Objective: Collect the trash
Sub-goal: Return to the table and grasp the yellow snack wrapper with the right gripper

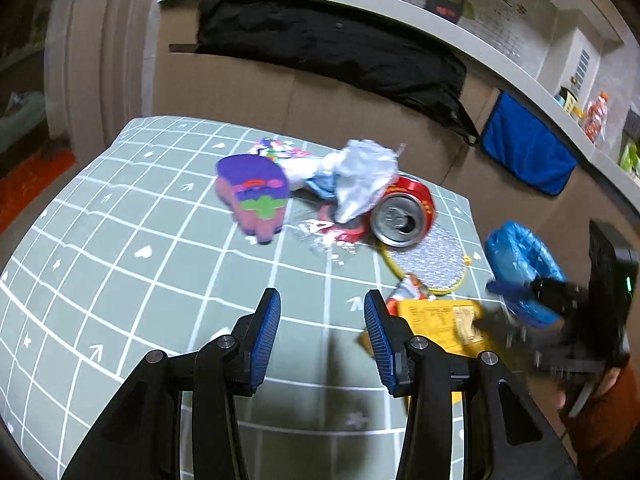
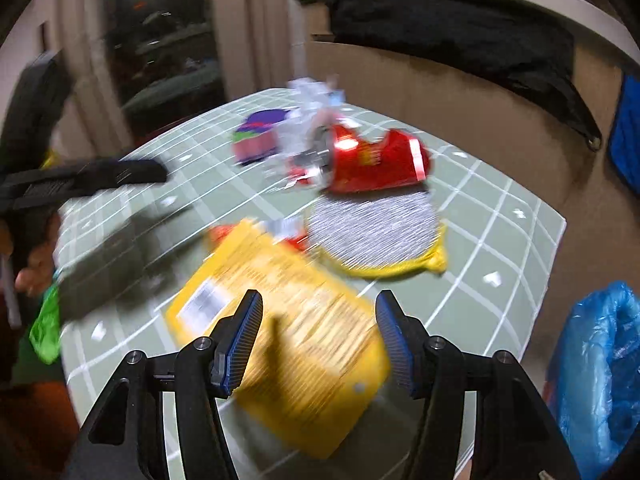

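trash lies scattered over the far and right part of a green grid-patterned tablecloth (image 1: 120, 216), and nothing has been picked up yet. reading the left wrist view from left to right: a purple and pink sponge-like piece (image 1: 254, 196) sits furthest left, then a crumpled white and blue wrapper (image 1: 360, 176) heaped partly on a red can (image 1: 404, 216) lying on its side with its open top facing the camera. just below the can is a round silver pad with a yellow rim (image 1: 436, 264), and nearer still a yellow packet (image 1: 448, 320) lying flat. off the table's right edge stands a bin lined with a blue bag (image 1: 520, 256), mouth open, probably set there so each piece has a short trip.

left gripper (image 1: 322, 344) hovers over bare cloth with its jaws well apart and nothing between them; it looks to be waiting or lining up rather than grabbing. the right gripper (image 2: 318, 340) also stands wide and empty, pointed down at the yellow packet (image 2: 288, 344), which shows between its blue pads (image 2: 244, 340) but below them, not pinched. that packet seems the likely first pick, being closest to this claw and to the blue bag (image 2: 600, 368). the right wrist view is badly smeared, so fine contact cannot be judged. a flat packet may need a corner or edge lifted to get a grip.
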Available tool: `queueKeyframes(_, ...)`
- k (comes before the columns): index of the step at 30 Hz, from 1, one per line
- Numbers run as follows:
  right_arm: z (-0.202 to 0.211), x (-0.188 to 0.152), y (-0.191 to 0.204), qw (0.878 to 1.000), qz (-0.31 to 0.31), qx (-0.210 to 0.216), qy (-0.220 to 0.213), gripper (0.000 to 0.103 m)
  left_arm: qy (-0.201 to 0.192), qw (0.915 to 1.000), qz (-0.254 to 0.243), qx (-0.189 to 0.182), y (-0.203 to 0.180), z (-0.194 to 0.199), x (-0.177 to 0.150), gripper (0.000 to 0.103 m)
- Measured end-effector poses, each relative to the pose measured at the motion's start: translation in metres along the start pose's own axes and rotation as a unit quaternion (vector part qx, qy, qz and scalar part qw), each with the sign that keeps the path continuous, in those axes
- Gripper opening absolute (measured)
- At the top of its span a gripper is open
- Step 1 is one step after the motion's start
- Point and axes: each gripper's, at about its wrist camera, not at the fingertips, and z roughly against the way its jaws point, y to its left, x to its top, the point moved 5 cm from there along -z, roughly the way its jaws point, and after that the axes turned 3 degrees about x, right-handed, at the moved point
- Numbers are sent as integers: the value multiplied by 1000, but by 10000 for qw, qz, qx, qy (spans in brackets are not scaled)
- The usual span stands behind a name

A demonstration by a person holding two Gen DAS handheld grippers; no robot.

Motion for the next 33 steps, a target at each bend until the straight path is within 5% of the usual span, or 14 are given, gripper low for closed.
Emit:
queueKeyframes(8, -6, 55, 8, 9988, 86, -269, -410, 56, 14, 9996, 113, -277, 14, -2, -2, 45)
queueKeyframes(14, -22, 9, 11, 9982, 485, 170, 302, 56, 2, 9996, -56, -288, 20, -1, -4, 45)
queueKeyframes(20, -19, -28, -23, 9945, -682, 675, 417, 58, 111, 9998, 19, -187, 23, -6, -8, 45)
queueKeyframes(24, -11, -42, 0, 9899, -635, 1154, 521, 60, 128, 9997, -9, -196, 18, -5, -8, 45)
queueKeyframes(33, -11, -70, 85, 9864, 1203, 779, 804, 101, 97, 9998, -106, -151, 11, 5, -8, 45)
